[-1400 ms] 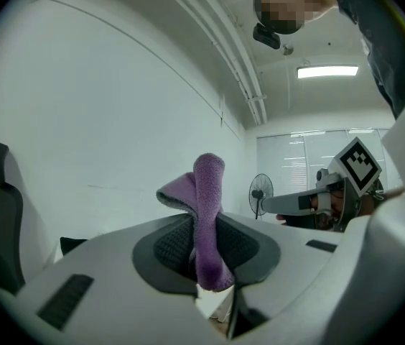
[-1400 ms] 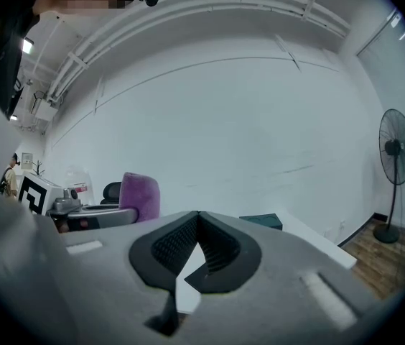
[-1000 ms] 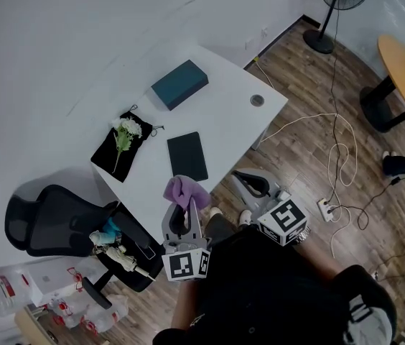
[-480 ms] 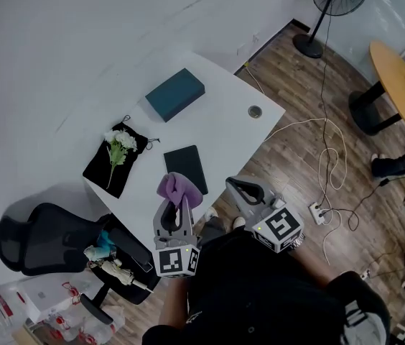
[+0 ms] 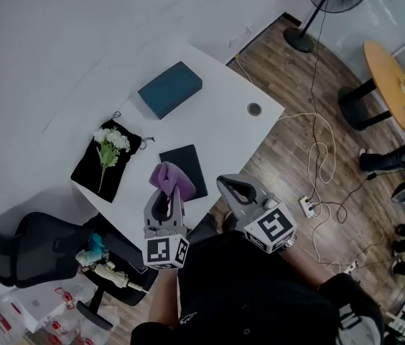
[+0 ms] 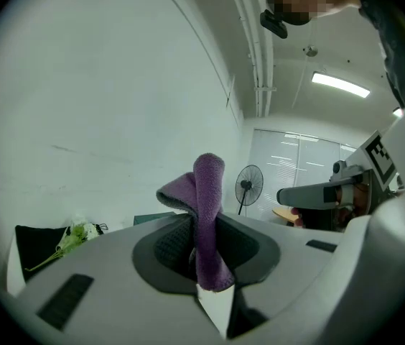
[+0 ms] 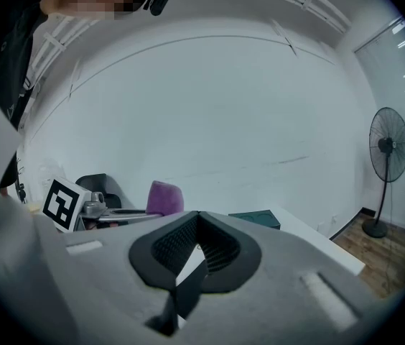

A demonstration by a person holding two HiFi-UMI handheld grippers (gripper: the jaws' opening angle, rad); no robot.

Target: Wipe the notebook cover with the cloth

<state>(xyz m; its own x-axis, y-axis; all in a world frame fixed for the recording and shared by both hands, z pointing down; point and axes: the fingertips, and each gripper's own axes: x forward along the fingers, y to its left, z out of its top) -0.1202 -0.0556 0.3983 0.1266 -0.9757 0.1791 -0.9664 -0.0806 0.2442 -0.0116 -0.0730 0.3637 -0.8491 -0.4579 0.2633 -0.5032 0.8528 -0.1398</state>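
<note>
Purple terry cloth (image 5: 171, 177) sits pinched in the jaws of the left gripper (image 5: 165, 201), above the near end of a flat black notebook (image 5: 188, 167) on the white worktop (image 5: 220, 95). Just beside the notebook, the right gripper (image 5: 224, 183) hovers, jaws pressed together, empty.

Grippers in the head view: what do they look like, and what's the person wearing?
Both the left gripper and right gripper are grey with black ribbed pads. Each carries a cube with black-and-white square markers. The person wears a black top.
</note>
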